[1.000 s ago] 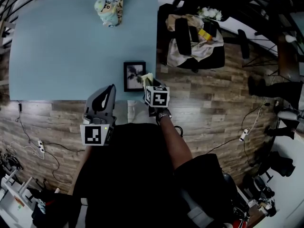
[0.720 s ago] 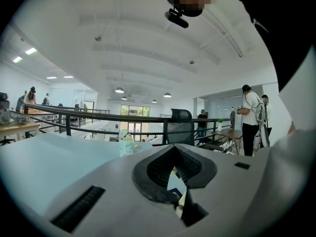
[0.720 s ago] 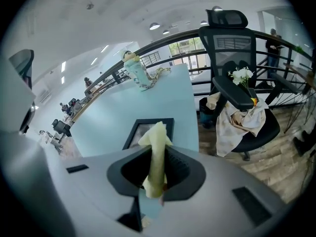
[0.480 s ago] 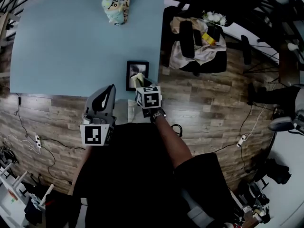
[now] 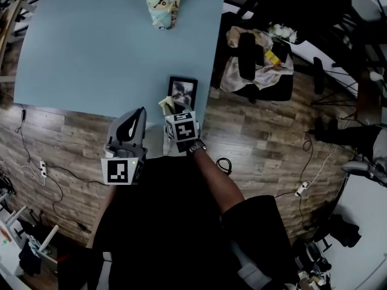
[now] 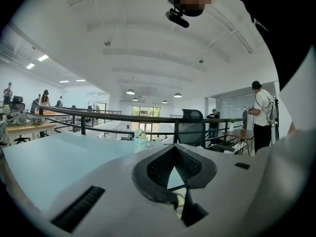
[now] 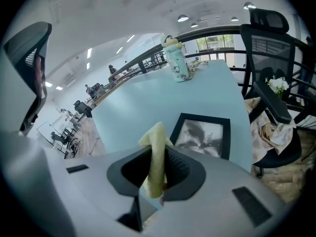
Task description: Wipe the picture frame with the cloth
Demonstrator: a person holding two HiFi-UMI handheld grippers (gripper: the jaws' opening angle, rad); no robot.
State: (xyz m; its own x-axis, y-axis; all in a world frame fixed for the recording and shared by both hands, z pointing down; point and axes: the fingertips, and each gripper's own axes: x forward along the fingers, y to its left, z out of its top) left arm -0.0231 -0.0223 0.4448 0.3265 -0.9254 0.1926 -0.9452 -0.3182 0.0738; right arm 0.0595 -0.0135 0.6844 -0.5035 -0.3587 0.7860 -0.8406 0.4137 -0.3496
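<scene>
While the right gripper (image 7: 155,177) is clamping the cloth (image 7: 155,149), its jaws are closing tight on the yellow strip, which is poking up out of them, soft and floppy. The frame (image 7: 202,135) is lying flat on the table (image 7: 123,107) near the edge closest to the person, just beyond the cloth. In the head view the cloth (image 5: 166,106) is hanging beside the frame's (image 5: 182,92) near left corner, and I cannot tell whether they are touching. The left gripper (image 5: 138,112) is hovering short of the table, its jaws meeting at the tips and carrying nothing. The frame is looking light and stiff, with a slick, probably breakable front, so it is likely sliding under any firm wipe. Pinning its black border at a corner is looking safest
</scene>
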